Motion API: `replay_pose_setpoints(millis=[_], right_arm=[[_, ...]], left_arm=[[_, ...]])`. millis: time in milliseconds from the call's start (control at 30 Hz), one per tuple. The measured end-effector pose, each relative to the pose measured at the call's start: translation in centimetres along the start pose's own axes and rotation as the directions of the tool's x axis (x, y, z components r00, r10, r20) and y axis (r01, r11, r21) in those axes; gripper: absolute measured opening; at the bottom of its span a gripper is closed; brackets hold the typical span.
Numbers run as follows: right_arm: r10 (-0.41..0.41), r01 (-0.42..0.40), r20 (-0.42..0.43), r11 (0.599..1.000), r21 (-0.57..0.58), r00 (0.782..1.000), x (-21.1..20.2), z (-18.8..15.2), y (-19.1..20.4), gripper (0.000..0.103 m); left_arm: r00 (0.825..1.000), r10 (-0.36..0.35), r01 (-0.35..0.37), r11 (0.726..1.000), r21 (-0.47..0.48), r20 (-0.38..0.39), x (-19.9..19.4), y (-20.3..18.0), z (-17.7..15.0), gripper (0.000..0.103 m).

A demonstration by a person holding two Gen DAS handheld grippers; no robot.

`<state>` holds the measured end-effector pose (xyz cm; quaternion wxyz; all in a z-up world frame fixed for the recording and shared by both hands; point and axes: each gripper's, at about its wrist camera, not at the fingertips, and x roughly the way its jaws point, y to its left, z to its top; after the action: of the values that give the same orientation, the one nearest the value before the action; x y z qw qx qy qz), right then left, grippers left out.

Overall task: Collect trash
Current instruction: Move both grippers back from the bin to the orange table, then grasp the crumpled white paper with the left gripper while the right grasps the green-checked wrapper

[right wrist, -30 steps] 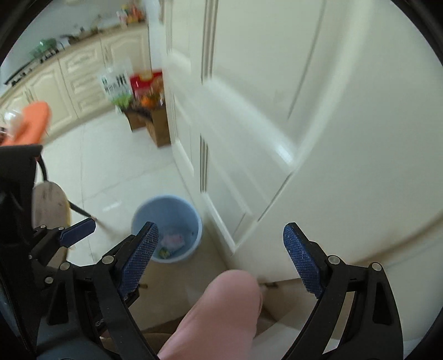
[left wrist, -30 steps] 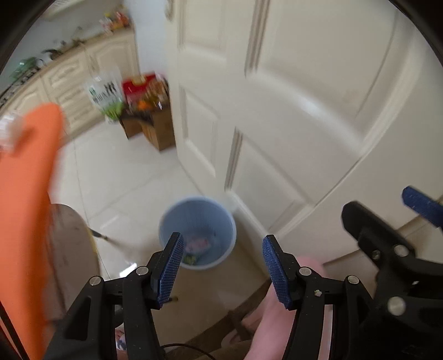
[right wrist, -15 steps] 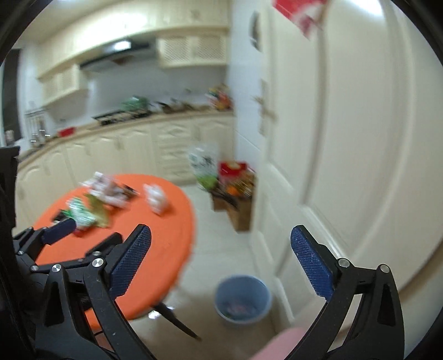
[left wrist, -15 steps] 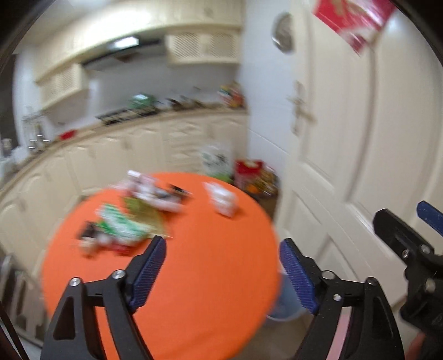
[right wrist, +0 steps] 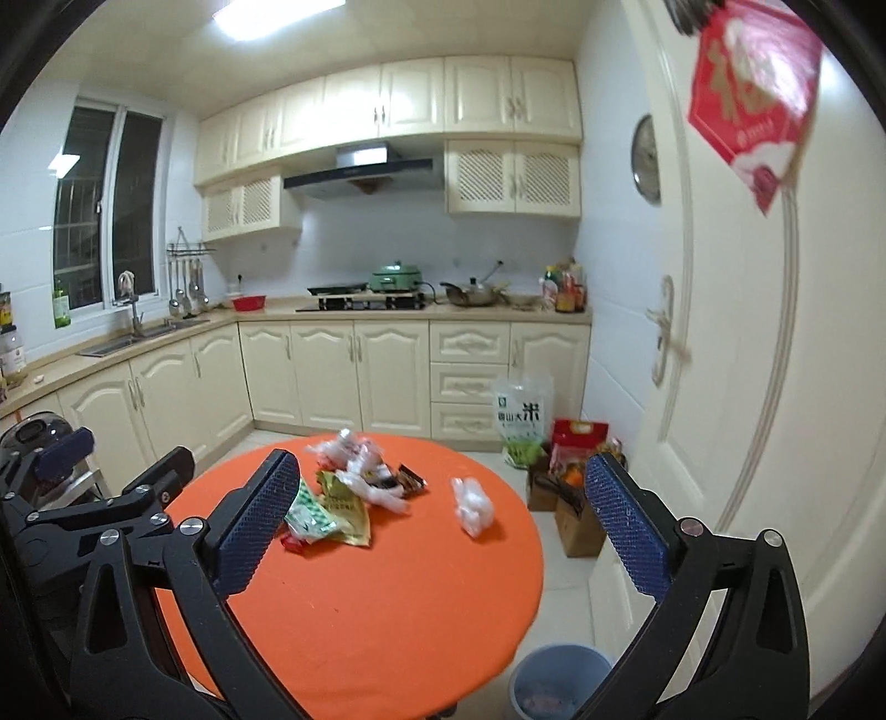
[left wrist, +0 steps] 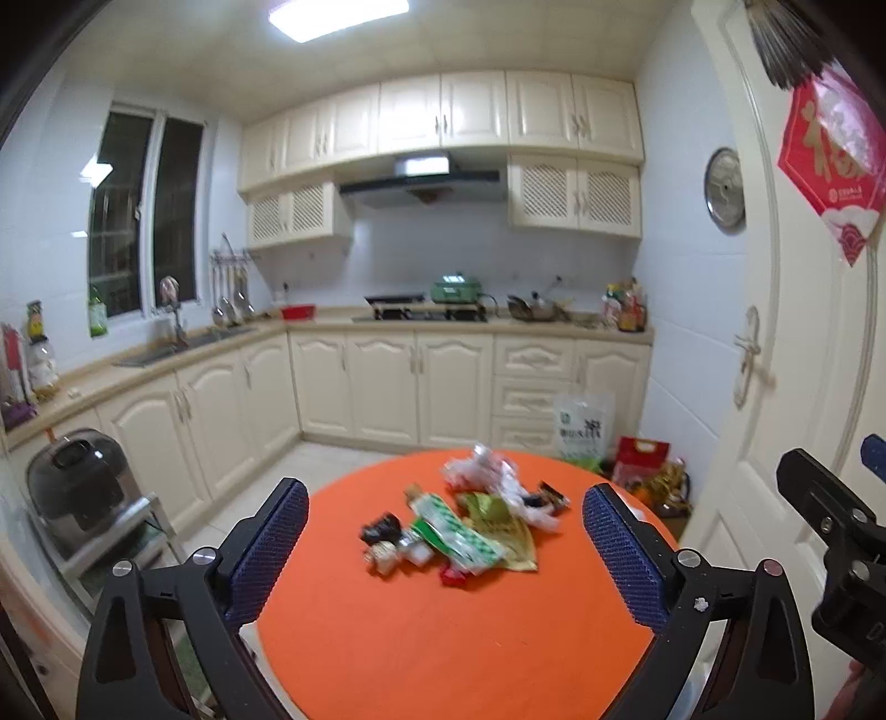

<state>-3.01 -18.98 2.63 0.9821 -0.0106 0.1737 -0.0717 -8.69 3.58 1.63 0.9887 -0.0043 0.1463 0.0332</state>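
Both claws, left claw (left wrist: 443,545) and right claw (right wrist: 443,520), just spread wide, empty, aimed over orange worktop (left wrist: 432,637). Trash pile (left wrist: 465,520) at far centre; crumpled white wrapper (right wrist: 472,505) apart right. Blue bin (right wrist: 554,684) on floor, near right, handy for drops.

A kitchen with cream cabinets (left wrist: 443,382) running along two walls, a dark window (left wrist: 144,216) above the sink (left wrist: 183,346) and a ceiling light (left wrist: 338,14) switched on. A white door (right wrist: 747,343) stands at the right; the floor (left wrist: 332,459) is pale tile.
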Motion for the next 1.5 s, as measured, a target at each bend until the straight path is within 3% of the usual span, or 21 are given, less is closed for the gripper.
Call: replay_pose_setpoints(millis=[133, 367, 767, 1000, 1300, 1367, 1500], right_arm=[[0.016, -0.016, 0.016, 1.000, 0.008, 1.000, -0.1, 0.6, 0.4, 0.103], [0.011, -0.011, 0.037, 1.000, -0.006, 0.999, -0.7, 0.5, 0.5, 0.103], [0.003, -0.003, 0.006, 1.000, -0.009, 1.000, -0.3, 0.4, 0.5, 0.103], [0.003, -0.003, -0.025, 1.000, -0.016, 1.000, 1.5, 0.1, 0.6, 0.103], [0.020, -0.029, -0.198, 0.999, -0.044, 0.980, 8.9, -2.3, 2.7, 0.103], [0.033, -0.047, -0.253, 0.998, -0.049, 0.967, 11.2, -3.1, 3.5, 0.103], [0.088, -0.111, -0.368, 0.993, -0.042, 0.926, 16.5, -4.8, 5.3, 0.103]], left_arm=[[0.998, 0.049, -0.050, 0.999, 0.022, 0.035, -1.7, -0.3, -0.5, 0.101], [0.998, 0.045, -0.046, 0.999, 0.009, 0.050, -1.5, -0.8, -1.3, 0.102], [0.999, 0.038, -0.038, 0.999, -0.001, 0.018, -1.1, 0.2, 0.1, 0.102], [0.999, 0.034, -0.033, 0.999, 0.013, -0.023, 1.5, 0.7, 0.5, 0.102], [0.979, 0.071, -0.056, 0.995, 0.081, -0.193, 9.8, 2.0, -0.7, 0.102], [0.966, 0.105, -0.085, 0.992, 0.092, -0.238, 12.3, 3.0, -1.0, 0.102], [0.939, 0.099, -0.082, 0.994, 0.066, -0.330, 16.9, 5.2, -1.5, 0.102]])
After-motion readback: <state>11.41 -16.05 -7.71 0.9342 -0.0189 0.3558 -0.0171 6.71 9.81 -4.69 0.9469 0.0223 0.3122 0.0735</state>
